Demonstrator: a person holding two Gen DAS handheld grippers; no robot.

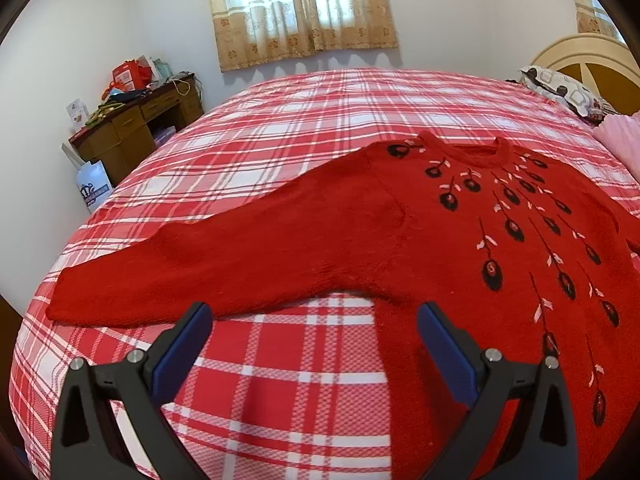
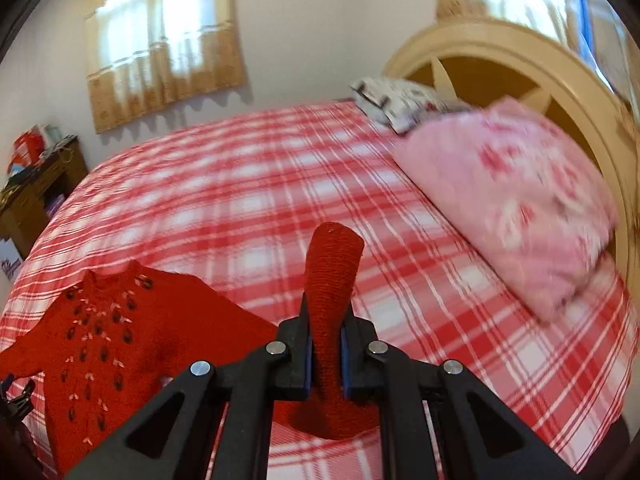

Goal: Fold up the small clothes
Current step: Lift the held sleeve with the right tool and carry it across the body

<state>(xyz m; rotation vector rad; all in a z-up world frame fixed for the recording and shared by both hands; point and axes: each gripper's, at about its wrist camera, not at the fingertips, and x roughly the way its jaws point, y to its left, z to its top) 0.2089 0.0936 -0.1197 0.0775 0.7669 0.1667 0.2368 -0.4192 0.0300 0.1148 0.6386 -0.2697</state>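
Note:
A red knitted sweater (image 1: 460, 248) with dark flower embroidery lies flat, front up, on the red-and-white checked bed (image 1: 280, 128). Its left sleeve (image 1: 192, 272) stretches out to the left. My left gripper (image 1: 314, 320) is open and empty, hovering just short of the sleeve's underarm edge. My right gripper (image 2: 325, 332) is shut on the sweater's other sleeve cuff (image 2: 334, 264), which sticks up between the pads, lifted off the bed. The sweater body (image 2: 112, 340) shows at the lower left of the right wrist view.
A pink floral pillow (image 2: 520, 208) and a patterned pillow (image 2: 396, 104) lie by the cream headboard (image 2: 560, 80). A cluttered wooden desk (image 1: 136, 120) and a white bag (image 1: 94, 188) stand beyond the bed's left side. Curtained window (image 1: 300, 8) behind.

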